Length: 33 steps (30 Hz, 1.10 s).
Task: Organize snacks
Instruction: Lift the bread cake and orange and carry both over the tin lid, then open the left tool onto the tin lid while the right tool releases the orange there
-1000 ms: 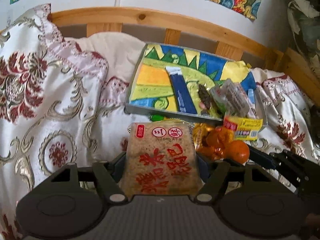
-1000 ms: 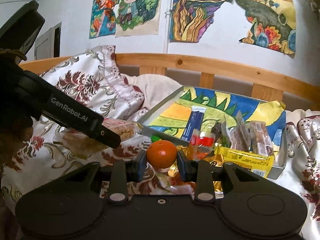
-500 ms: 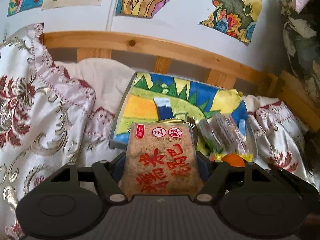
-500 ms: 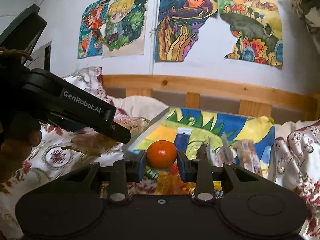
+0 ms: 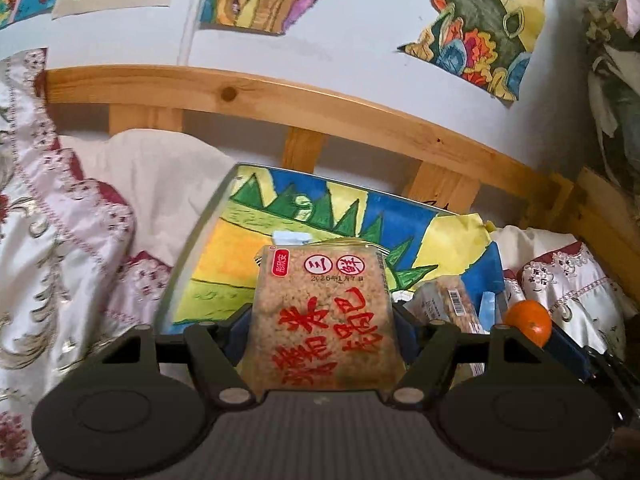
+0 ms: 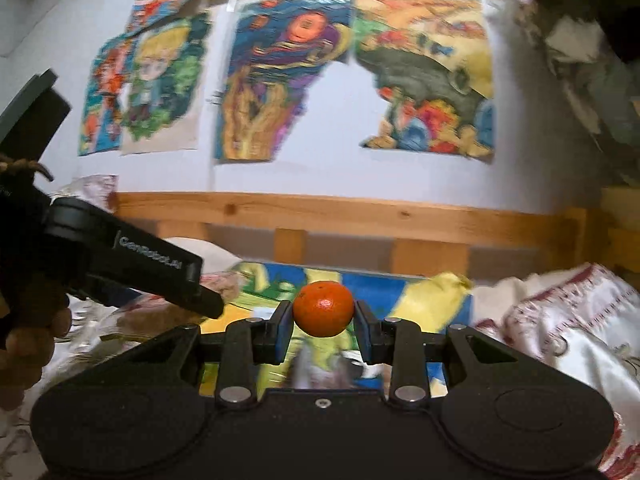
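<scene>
My left gripper [image 5: 322,332] is shut on a clear rice-cracker packet [image 5: 322,312] with red characters and holds it above the near edge of a tray [image 5: 208,220] lined with a colourful painting. My right gripper [image 6: 323,316] is shut on a small orange [image 6: 323,309] and holds it in the air over the same tray [image 6: 384,276]. The orange also shows at the right of the left wrist view [image 5: 528,320]. The left gripper's body [image 6: 132,268] shows at the left of the right wrist view. Wrapped snacks [image 5: 452,304] lie in the tray's right part.
A wooden bed rail [image 5: 280,100] runs behind the tray. Patterned satin bedding [image 5: 60,240] lies to the left and more bedding [image 6: 560,320] to the right. Paintings [image 6: 264,80] hang on the white wall.
Both grippers have risen and moved forward towards the tray with their loads. The snack pile on the bedding in front of the tray has dropped out of view.
</scene>
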Tool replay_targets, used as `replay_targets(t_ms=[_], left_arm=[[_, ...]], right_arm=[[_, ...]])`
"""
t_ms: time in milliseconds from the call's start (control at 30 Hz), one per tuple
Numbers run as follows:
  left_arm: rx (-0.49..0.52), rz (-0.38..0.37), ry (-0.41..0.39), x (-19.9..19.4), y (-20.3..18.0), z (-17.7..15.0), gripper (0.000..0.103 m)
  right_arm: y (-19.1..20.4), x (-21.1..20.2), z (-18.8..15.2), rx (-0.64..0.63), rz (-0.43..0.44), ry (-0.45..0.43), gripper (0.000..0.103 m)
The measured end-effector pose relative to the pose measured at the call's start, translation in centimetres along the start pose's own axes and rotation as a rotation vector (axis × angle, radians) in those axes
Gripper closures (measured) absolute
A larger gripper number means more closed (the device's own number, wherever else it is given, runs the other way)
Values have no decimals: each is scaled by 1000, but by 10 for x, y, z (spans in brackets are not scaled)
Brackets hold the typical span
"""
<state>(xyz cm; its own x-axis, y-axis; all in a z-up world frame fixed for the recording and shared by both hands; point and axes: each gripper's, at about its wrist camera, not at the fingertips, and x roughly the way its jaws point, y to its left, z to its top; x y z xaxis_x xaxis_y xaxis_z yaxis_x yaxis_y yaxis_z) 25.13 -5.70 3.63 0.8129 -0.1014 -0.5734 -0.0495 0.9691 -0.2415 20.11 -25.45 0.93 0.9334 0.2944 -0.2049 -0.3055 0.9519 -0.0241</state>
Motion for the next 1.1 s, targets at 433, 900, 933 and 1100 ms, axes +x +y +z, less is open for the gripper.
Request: replay_targets(t_ms=[433, 900, 933, 1100], left_arm=[[-20, 36, 41, 66, -5, -12, 29], [7, 49, 62, 83, -9, -28, 29], [9, 49, 63, 83, -9, -28, 29], [20, 52, 61, 84, -10, -29, 29]], right_arm=[[-13, 32, -15, -61, 58, 56, 68], [-2, 47, -25, -150, 57, 126, 68], [-1, 47, -25, -154, 58, 126, 68], [0, 48, -26, -174, 48, 131, 67]])
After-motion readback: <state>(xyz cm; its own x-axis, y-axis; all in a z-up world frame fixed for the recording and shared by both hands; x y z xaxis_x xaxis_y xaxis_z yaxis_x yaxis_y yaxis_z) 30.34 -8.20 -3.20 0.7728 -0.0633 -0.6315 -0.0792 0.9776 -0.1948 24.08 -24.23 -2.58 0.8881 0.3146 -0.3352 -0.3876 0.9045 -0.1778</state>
